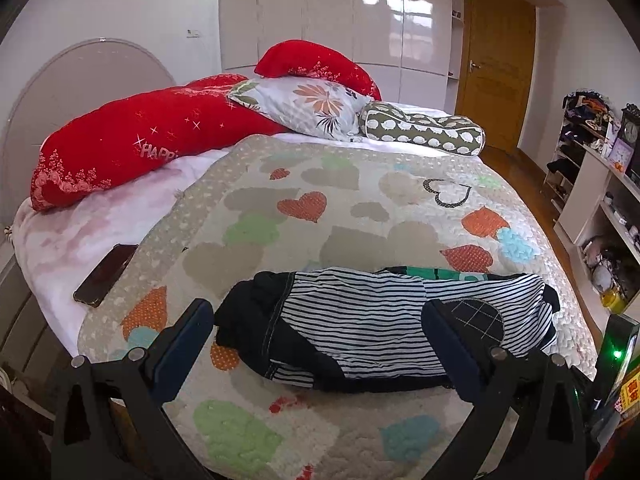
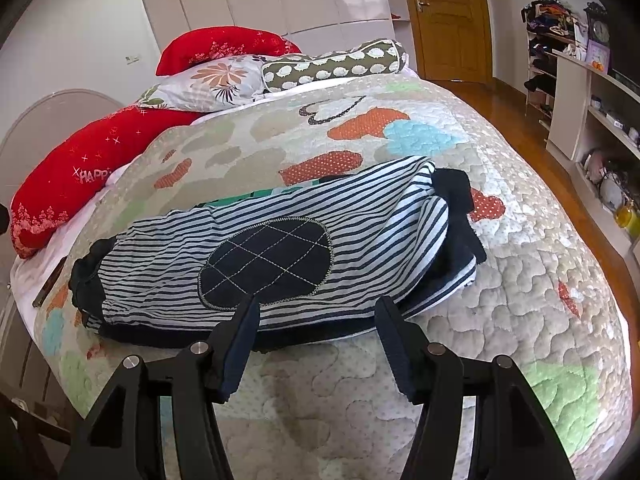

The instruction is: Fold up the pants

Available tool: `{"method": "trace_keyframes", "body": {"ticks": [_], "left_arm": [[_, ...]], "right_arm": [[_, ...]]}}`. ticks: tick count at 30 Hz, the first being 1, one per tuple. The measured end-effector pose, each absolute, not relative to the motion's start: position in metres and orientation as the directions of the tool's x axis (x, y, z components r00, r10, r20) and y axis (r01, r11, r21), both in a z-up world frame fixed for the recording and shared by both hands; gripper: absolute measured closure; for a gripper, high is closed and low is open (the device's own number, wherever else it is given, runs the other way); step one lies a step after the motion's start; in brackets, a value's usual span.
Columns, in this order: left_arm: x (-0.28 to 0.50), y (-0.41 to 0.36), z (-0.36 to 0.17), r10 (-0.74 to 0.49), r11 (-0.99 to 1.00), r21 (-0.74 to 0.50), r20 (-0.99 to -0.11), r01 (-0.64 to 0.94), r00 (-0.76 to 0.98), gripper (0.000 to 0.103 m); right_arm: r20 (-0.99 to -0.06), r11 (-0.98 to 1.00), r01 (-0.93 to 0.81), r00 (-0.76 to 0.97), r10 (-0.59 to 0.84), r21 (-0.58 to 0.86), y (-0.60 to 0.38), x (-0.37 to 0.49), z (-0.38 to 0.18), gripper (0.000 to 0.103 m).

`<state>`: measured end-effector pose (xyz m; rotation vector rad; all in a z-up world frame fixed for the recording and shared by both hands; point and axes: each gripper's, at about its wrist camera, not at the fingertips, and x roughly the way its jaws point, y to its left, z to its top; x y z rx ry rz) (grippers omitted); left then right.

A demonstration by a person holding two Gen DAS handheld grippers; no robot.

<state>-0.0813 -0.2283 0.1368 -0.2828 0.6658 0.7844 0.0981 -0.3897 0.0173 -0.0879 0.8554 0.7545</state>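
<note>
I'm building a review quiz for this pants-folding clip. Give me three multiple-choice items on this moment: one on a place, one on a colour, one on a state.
1. Where does the phone lie?
A. on the striped pants
B. on the bed's white sheet beside the heart-patterned quilt
C. on the shelf

2. What colour is the oval knee patch on the striped pants?
A. dark navy
B. red
C. green

3. How does the right gripper stand?
A. shut on the pants
B. shut on the quilt
C. open, holding nothing

Answers:
1 B, it lies on the white sheet next to the quilt.
2 A, a dark navy patch with pale stitching.
3 C, its fingers stand wide apart at the pants' near edge.
</note>
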Motion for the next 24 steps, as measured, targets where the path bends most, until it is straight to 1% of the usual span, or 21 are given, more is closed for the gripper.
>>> {"method": "trace_keyframes", "body": {"ticks": [7, 9, 12, 14, 16, 18, 19, 20, 22, 24], "left_arm": [[-0.078, -0.224, 0.129, 0.537, 0.686, -0.003, -0.673, -0.728, 0.508, 0.000], [-0.071, -0.221, 0.130, 0.509, 0.702, -0.020, -0.686, -0.712, 0.521, 0.000], [-0.045, -0.219, 0.141, 0.410, 0.775, -0.083, -0.689, -0.627, 0.598, 0.000], [-0.018, -0.218, 0.143, 0.324, 0.824, -0.114, -0.709, -0.556, 0.626, 0.000], [0.017, -0.219, 0.137, 0.229, 0.867, -0.142, -0.737, -0.477, 0.636, 0.000], [0.055, -0.219, 0.125, 0.133, 0.894, -0.178, -0.772, -0.412, 0.622, 0.000], [0.073, -0.220, 0.118, 0.091, 0.902, -0.196, -0.784, -0.384, 0.614, 0.004], [0.089, -0.223, 0.112, 0.059, 0.910, -0.207, -0.793, -0.359, 0.607, 0.013], [0.113, -0.230, 0.102, 0.022, 0.918, -0.217, -0.809, -0.333, 0.588, 0.021], [0.140, -0.239, 0.088, -0.045, 0.924, -0.251, -0.821, -0.289, 0.569, 0.021]], "right_arm": [[-0.708, 0.745, -0.629, 0.421, 0.567, 0.222, -0.391, 0.099, 0.016, 0.039], [-0.703, 0.744, -0.629, 0.424, 0.571, 0.225, -0.393, 0.099, 0.016, 0.039], [-0.657, 0.765, -0.601, 0.482, 0.579, 0.233, -0.405, 0.103, 0.026, 0.039], [-0.634, 0.794, -0.557, 0.527, 0.565, 0.244, -0.418, 0.111, 0.032, 0.039], [-0.629, 0.812, -0.520, 0.544, 0.555, 0.266, -0.429, 0.121, 0.032, 0.039], [-0.646, 0.828, -0.487, 0.545, 0.535, 0.276, -0.437, 0.133, 0.028, 0.038], [-0.655, 0.832, -0.475, 0.538, 0.531, 0.285, -0.440, 0.138, 0.026, 0.038], [-0.664, 0.834, -0.464, 0.527, 0.531, 0.299, -0.443, 0.144, 0.023, 0.038], [-0.675, 0.837, -0.443, 0.513, 0.531, 0.322, -0.448, 0.152, 0.019, 0.038], [-0.678, 0.839, -0.425, 0.508, 0.531, 0.339, -0.452, 0.160, 0.016, 0.038]]}}
